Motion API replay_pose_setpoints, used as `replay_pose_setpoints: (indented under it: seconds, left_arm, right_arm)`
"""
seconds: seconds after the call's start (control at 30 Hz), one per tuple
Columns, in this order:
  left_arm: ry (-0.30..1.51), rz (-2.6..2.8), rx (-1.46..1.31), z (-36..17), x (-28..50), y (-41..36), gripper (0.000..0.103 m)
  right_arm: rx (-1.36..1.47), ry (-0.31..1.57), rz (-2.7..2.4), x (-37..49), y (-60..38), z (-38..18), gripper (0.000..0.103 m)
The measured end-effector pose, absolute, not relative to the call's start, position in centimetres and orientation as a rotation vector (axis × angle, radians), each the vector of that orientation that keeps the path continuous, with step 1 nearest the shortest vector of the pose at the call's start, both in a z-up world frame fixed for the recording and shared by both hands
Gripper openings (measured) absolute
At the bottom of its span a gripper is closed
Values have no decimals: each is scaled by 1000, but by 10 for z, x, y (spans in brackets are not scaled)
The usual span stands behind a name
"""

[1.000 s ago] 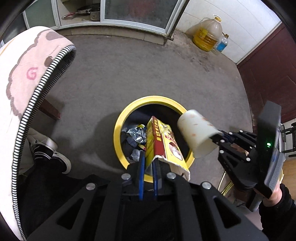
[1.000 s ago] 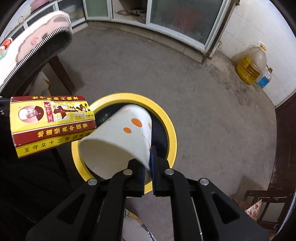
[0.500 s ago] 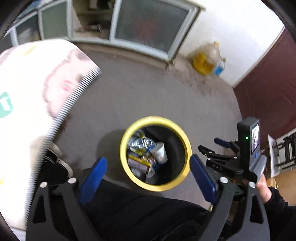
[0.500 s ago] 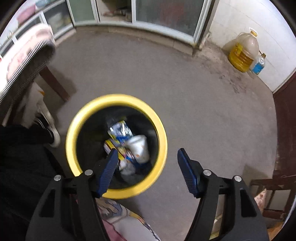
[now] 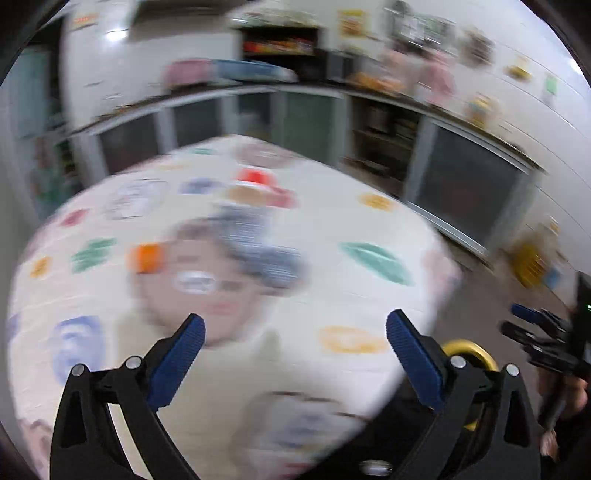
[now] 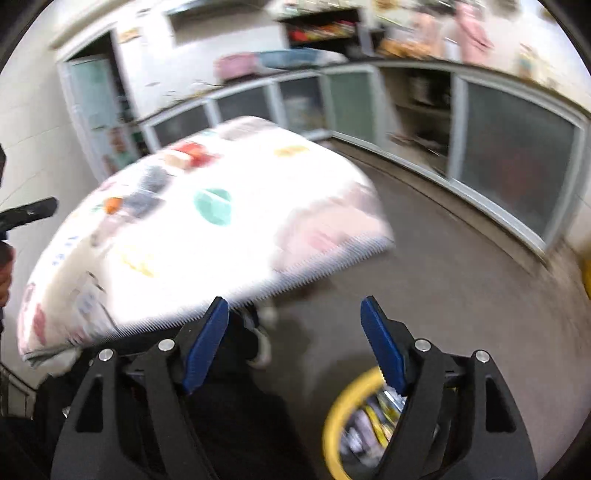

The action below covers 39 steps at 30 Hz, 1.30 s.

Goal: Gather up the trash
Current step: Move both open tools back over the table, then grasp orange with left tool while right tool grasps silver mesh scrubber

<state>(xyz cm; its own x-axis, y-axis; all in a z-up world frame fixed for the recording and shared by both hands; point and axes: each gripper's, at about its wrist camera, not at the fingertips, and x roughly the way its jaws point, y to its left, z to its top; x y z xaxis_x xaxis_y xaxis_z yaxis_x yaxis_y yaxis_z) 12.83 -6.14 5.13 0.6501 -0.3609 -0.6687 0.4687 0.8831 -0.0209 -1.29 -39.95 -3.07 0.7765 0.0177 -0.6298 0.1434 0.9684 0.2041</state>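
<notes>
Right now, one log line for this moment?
left tongs: opening, empty | right tongs: opening, empty | bin: trash inside | table: items blurred

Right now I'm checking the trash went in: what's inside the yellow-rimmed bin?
Blurred scraps fill the yellow-rimmed bin, some yellow, some pale; the right gripper hides its far side.

No legible text, label, brand, number or sign in either view. Printed patches on the patterned tablecloth (image 5: 332, 229), wall stickers (image 5: 352, 23) and wrappers inside the yellow-rimmed trash bin (image 6: 343, 417) smeared by motion blur; characters, if any, beyond reading.
</notes>
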Motion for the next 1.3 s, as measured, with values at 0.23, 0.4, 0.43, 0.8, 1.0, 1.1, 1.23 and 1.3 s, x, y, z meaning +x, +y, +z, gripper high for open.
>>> replay_pose_setpoints:
  seconds: [0.23, 0.4, 0.43, 0.8, 1.0, 1.1, 1.23, 1.3]
  left_arm:
    - [678, -216, 175, 39, 196, 2, 95]
    - [730, -216, 125, 23, 241, 18, 95]
    - [755, -215, 118, 17, 254, 19, 95]
    - [854, -156, 123, -20, 326, 20, 95]
    - [907, -157, 56, -35, 354, 21, 95]
    - [919, -173, 52, -41, 359, 16, 95]
    - [931, -184, 46, -47, 364, 11, 92]
    - [932, -194, 34, -48, 362, 11, 79]
  right_arm:
    - [137, 641, 118, 106, -311, -6, 70]
    - [101, 655, 187, 172, -266, -5, 70]
    - [95, 660, 195, 182, -259, -6, 70]
    - [49, 699, 211, 238, -230, -19, 70]
    - [57, 740, 212, 257, -225, -33, 70]
    - [57, 757, 208, 264, -224, -39, 70]
    - [55, 773, 211, 271, -223, -45, 66]
    - [59, 778, 221, 271, -223, -45, 57]
